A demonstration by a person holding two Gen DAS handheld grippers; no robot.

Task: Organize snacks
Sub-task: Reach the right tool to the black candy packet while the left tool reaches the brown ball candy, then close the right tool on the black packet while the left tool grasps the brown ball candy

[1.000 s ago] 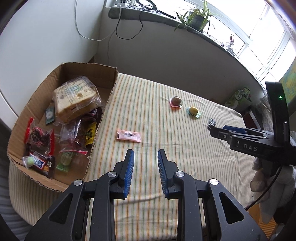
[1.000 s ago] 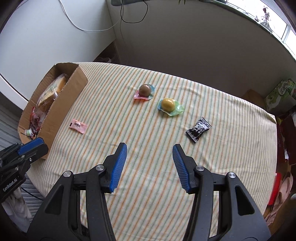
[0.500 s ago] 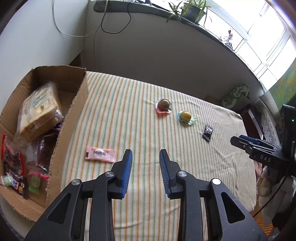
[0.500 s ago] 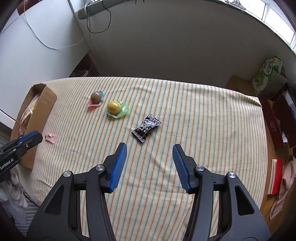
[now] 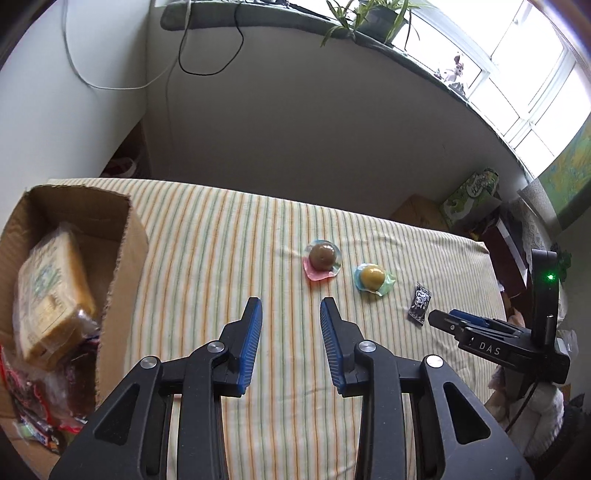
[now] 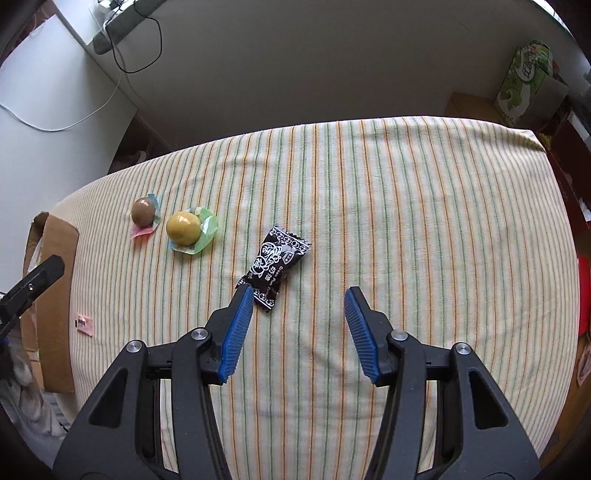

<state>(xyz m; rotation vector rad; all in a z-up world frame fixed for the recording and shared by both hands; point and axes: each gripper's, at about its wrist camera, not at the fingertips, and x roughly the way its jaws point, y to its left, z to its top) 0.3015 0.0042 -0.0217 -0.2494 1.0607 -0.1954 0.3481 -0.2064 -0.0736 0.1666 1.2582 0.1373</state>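
Note:
On the striped cloth lie a brown ball snack point(image 5: 324, 257) on pink wrap, a yellow ball snack point(image 5: 372, 277) on green wrap, and a black candy packet point(image 6: 275, 263), which also shows in the left wrist view point(image 5: 420, 304). A pink packet point(image 6: 84, 324) lies near the cardboard box point(image 5: 125, 236), which holds bread and several wrapped snacks. My left gripper point(image 5: 290, 310) is open and empty, hovering short of the brown ball. My right gripper point(image 6: 298, 298) is open and empty, its left fingertip just over the black packet's near end.
The table's far edge meets a grey wall under a windowsill with a plant point(image 5: 373, 18). A green carton point(image 6: 524, 81) and boxes stand on the floor at the right. The right gripper's body point(image 5: 498, 339) shows at the right of the left wrist view.
Both grippers have moved right and forward. The left has left the pink packet behind and faces the ball snacks. The right has come close over the black packet. Both stay open.

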